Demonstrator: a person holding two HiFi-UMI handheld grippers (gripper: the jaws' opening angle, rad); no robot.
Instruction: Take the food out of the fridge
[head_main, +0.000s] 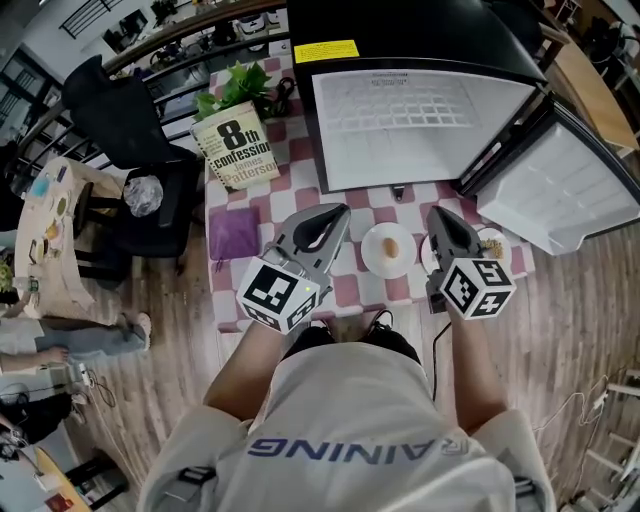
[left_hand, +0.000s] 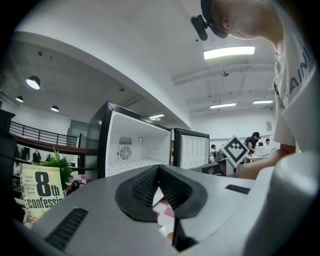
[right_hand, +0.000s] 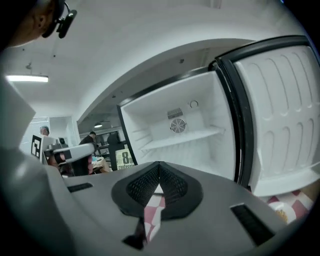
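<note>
Head view: mini fridge (head_main: 420, 130) open, shelves bare; two food plates (head_main: 368, 258) on bench (head_main: 300, 150), near side. Left claw (head_main: 335, 213), right claw (head_main: 437, 213) clenched, empty. Removal apparently complete; next, shut door (head_main: 560, 190).

The fridge (head_main: 420, 40) has a glossy black shell and a smooth white plastic liner. The tablecloth (head_main: 345, 292) is matt cloth; the floor (head_main: 575, 310) is wood plank. The left gripper (head_main: 337, 212) and right gripper (head_main: 435, 212) are matt grey plastic with textured black pads (left_hand: 145, 192).
</note>
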